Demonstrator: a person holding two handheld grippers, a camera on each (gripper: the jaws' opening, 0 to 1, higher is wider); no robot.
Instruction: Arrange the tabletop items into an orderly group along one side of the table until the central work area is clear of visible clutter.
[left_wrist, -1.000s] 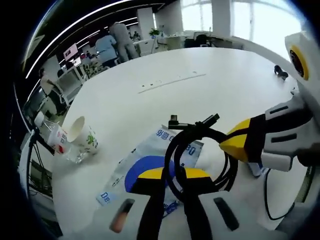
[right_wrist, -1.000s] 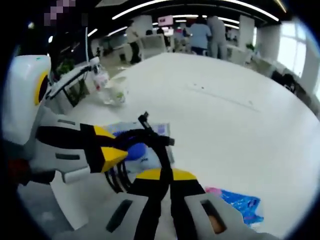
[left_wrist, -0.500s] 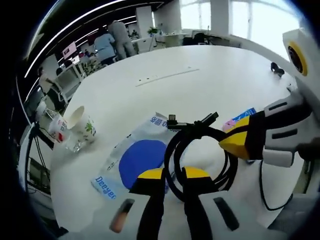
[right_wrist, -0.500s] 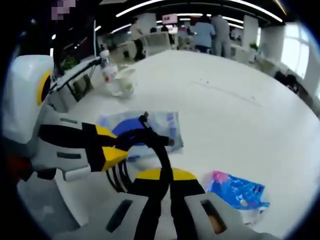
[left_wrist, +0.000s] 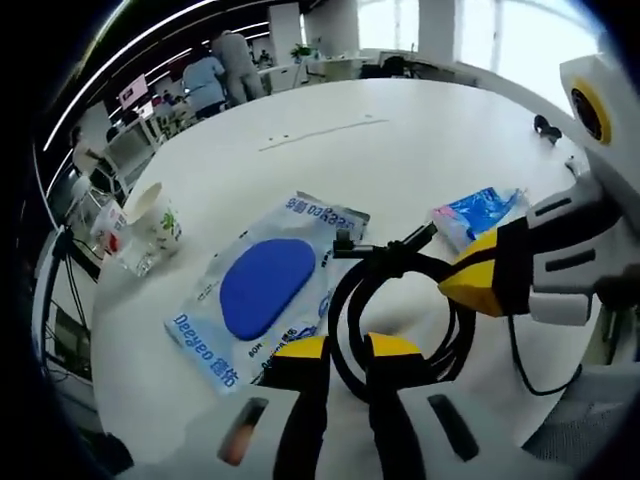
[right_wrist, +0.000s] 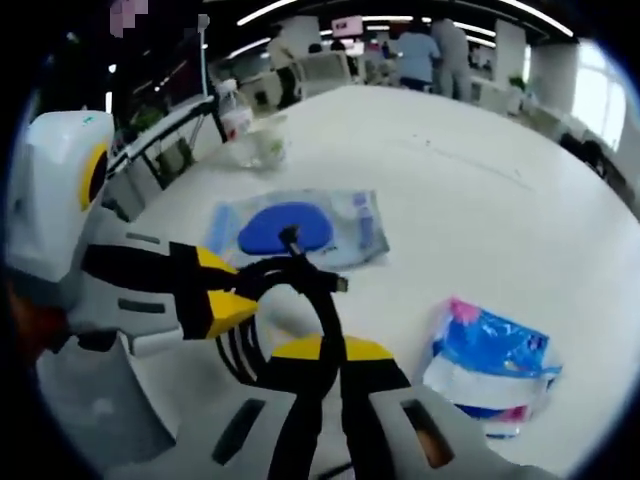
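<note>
Both grippers — left (left_wrist: 336, 350), right (right_wrist: 325, 355) — clenching coiled black cable (left_wrist: 400, 300), carrying it above table (left_wrist: 400, 130); next: placing beside cup (left_wrist: 152, 215), 10 o'clock edge.

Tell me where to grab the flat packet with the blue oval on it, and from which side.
Take the flat packet by a thin edge, not the middle: it lies flat on the table, so only its border gives jaws something to pinch. The long edge facing the paper cup looks free. Both grippers, left and right, are shut on the coiled black cable, so set that down first.
</note>
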